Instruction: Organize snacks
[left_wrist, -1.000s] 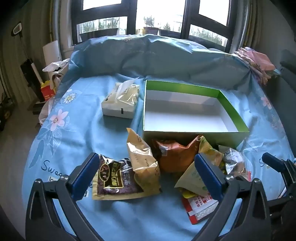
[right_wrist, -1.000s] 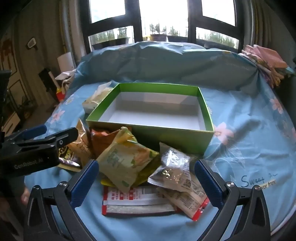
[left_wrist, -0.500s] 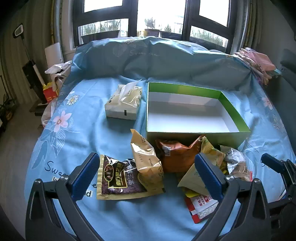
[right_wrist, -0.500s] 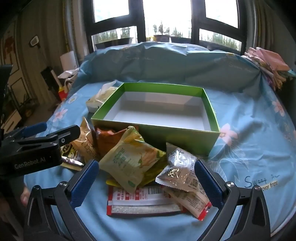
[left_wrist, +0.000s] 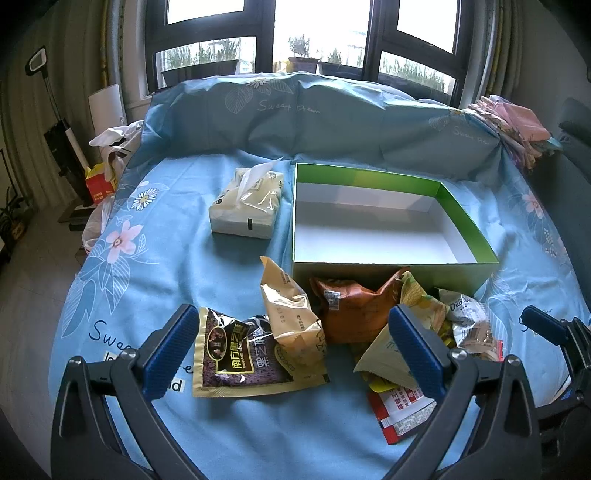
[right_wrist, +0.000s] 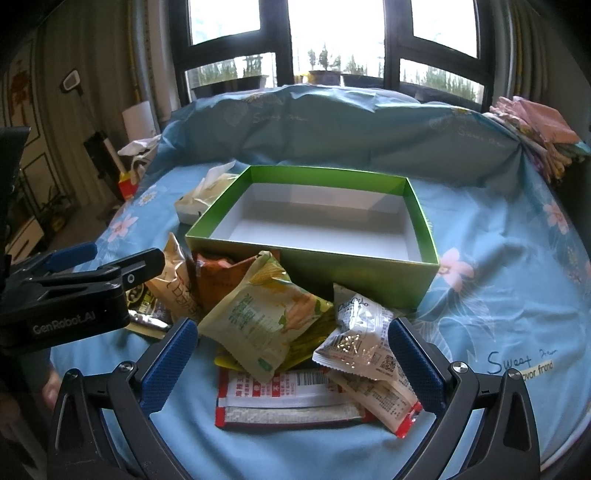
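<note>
Left wrist view has the snacks heaped on the blue bed sheet (left_wrist: 177, 258), right up against the near wall of the green box (left_wrist: 469, 236), which has nothing in it. From the left: a dark purple packet (left_wrist: 236, 362) lying flat, a tan packet (left_wrist: 291, 317) propped partly on top of it, an orange-brown packet (left_wrist: 354, 310) touching the box wall, then a pale green packet (right_wrist: 266, 317) leaning over a red-and-white wrapper (right_wrist: 280, 398). A silvery packet (right_wrist: 358, 339) sits at the right end, and it looks like another wrapper is under it, hard to say. A tissue box (left_wrist: 245, 210) sits just left of the green box.

Left hand-held gripper (left_wrist: 295, 354) is wide open above the purple and tan packets, holding nothing. Right hand-held gripper (right_wrist: 291, 362) is spread open too, over the green and silvery ones. Folded pink cloth (right_wrist: 535, 125) sits at the far right by the pillows.
</note>
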